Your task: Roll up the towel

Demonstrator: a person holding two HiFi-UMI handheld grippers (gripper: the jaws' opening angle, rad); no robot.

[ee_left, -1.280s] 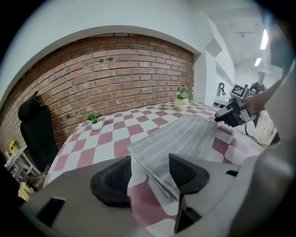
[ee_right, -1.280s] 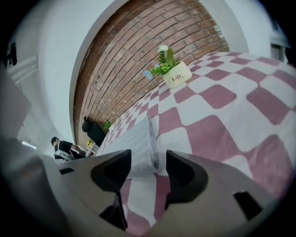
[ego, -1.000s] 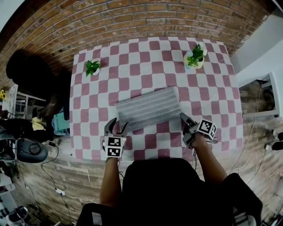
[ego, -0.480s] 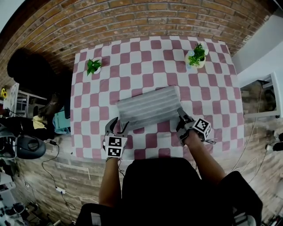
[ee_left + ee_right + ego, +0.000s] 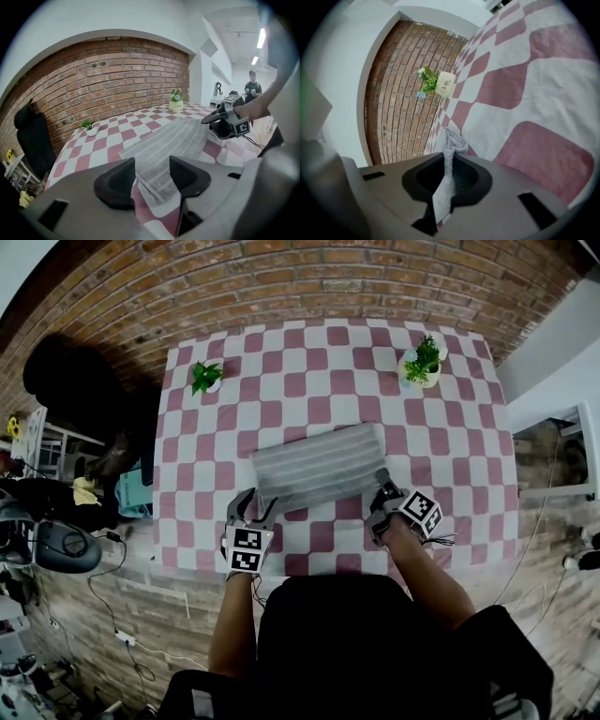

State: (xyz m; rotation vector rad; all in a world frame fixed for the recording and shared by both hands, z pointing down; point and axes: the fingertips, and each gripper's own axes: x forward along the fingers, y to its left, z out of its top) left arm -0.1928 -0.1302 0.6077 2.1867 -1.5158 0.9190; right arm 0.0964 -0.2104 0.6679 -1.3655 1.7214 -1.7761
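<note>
Forearms (image 5: 234, 615) reach forward, both grippers tilted down. Your left gripper (image 5: 250, 505) has its jaws spread around one near corner of the grey striped towel (image 5: 319, 465). Your right gripper (image 5: 380, 488) just closed, pinching the other near corner, though the head view hides that pinch. The towel lies flat on the red-and-white checked tablecloth (image 5: 441, 427).

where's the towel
Head view: the towel lies mid-table, near right corner pinched in the right gripper, whose jaws just closed, near left corner between the open jaws of the left gripper.
</note>
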